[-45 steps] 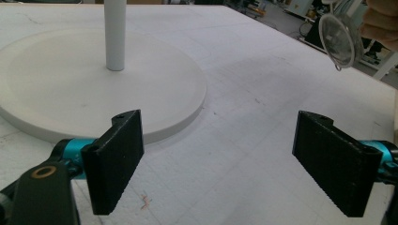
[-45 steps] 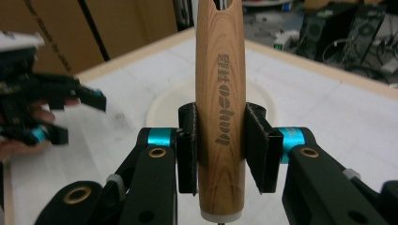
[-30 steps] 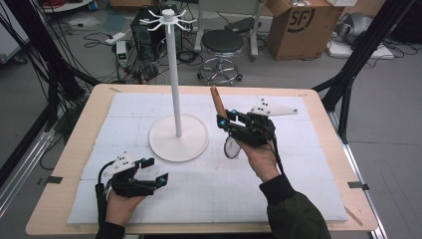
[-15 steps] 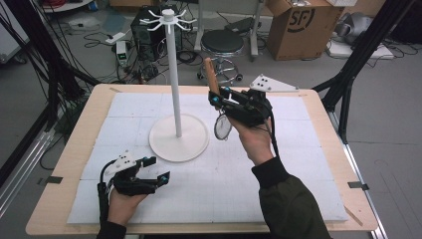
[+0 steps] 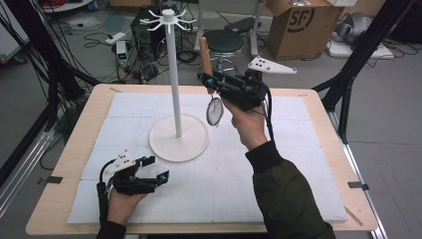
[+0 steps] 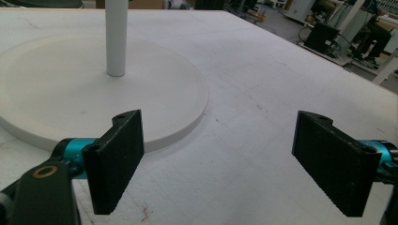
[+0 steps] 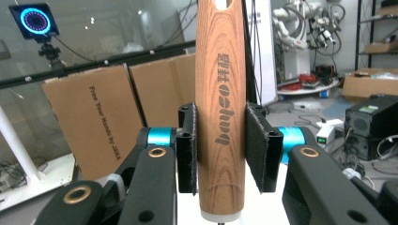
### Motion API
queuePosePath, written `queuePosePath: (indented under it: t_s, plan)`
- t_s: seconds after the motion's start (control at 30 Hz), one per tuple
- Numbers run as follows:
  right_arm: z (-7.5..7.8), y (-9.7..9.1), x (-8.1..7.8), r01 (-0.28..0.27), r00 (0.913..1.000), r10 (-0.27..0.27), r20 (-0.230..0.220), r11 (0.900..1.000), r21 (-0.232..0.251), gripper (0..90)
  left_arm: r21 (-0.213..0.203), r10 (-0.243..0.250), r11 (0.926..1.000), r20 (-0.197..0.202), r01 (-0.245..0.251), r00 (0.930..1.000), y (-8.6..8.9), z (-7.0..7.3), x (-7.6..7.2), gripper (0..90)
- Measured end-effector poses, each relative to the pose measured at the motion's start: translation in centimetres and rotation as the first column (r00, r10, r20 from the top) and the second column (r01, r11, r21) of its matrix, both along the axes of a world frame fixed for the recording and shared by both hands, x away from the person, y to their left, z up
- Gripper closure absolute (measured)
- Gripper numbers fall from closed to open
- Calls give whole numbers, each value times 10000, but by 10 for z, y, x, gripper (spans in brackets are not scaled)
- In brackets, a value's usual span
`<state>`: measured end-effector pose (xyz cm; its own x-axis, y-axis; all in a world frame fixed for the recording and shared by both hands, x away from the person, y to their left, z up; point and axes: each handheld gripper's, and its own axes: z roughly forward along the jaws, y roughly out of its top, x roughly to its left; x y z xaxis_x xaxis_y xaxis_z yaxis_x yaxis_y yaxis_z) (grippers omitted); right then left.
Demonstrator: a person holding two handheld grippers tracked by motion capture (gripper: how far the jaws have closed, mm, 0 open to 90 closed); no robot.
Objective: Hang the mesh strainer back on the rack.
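A utensil with a wooden handle and a round mesh head hangs upright in the air, right of the white hook stand's pole. My right gripper is shut on the handle; in the right gripper view the handle stands upright between both pads, gripper. The stand has a ring of hooks on top and a round base. My left gripper rests open near the table's front left, nothing between its jaws; in its own view the gripper faces the base.
A white mat covers the wooden table. A grey three-cornered plate sits atop the right gripper. Behind the table stand a stool, a cardboard box and cables on the floor.
The right gripper has risen with the utensil and shifted left and farther back, closer to the stand's pole. The left gripper has stayed in place.
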<state>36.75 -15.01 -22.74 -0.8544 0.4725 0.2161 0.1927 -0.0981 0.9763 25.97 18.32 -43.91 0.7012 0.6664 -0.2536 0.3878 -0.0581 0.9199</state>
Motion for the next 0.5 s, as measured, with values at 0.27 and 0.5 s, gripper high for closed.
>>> queuePosePath:
  t_s: [0.27, 0.5]
  plan:
    - [10, 4, 6, -159, 9999, 158, 25, 9997, 190, 683, 239, -40, 9997, 48, 39, 10000, -1, 0, 0, 178]
    - [19, 12, 12, -299, 9996, 299, -3, 9992, 256, 683, 266, -10, 9996, 71, 8, 10000, -1, 0, 0, 178]
